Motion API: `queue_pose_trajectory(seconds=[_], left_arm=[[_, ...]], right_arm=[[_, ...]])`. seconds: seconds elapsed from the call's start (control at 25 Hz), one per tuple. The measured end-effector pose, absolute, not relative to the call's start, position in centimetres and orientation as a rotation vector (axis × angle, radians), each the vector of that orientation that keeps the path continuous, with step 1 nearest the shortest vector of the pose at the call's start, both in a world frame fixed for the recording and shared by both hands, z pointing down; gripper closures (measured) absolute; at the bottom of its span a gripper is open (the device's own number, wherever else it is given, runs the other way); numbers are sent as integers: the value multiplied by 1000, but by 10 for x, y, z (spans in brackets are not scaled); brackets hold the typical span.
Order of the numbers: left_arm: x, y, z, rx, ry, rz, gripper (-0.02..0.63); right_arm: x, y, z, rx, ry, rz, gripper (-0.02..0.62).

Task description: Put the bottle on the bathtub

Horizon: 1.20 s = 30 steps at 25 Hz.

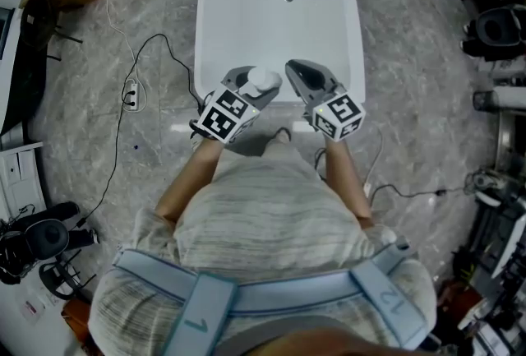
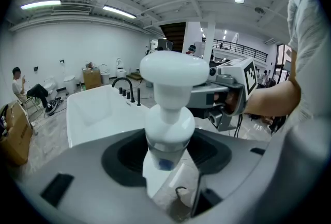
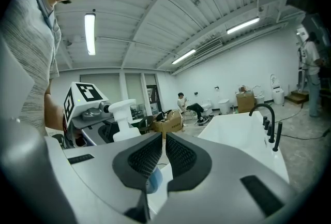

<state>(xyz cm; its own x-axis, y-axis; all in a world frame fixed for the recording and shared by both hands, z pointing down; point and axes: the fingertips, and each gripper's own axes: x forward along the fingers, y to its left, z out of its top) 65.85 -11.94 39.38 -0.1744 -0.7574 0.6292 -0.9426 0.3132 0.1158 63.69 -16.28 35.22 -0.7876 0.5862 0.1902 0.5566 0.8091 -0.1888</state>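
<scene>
1. We are in the carrying step. Our left gripper (image 1: 246,85) is clamped on the white pump bottle (image 2: 169,114), with its jaws wide around the body. It holds the bottle in the air at the near end of the bathtub (image 1: 200,34), and nothing is set down yet.
2. Our right gripper (image 3: 164,146) has its jaws pressed together on nothing, just beside the left one.
3. Next, we judge, the bottle must be lowered upright onto the flat rim. The jaws should open only once the base sits level, because a narrow rim could tip it.
4. Only the head view shows both grippers against the tub's end. Only the left gripper view shows the pads on the bottle's lower body. The right gripper view shows the bottle from the side and the black faucet (image 3: 268,120).
</scene>
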Motion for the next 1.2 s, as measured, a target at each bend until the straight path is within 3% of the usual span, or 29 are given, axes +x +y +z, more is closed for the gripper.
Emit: queue_pose_trajectory(seconds=[0.88, 1.2], left_arm=[[540, 134, 406, 1532, -2041, 331, 365], [533, 248, 407, 1503, -2055, 324, 365]], right_arm=[[544, 91, 365, -797, -2743, 101, 591], [538, 197, 360, -805, -2743, 83, 591]])
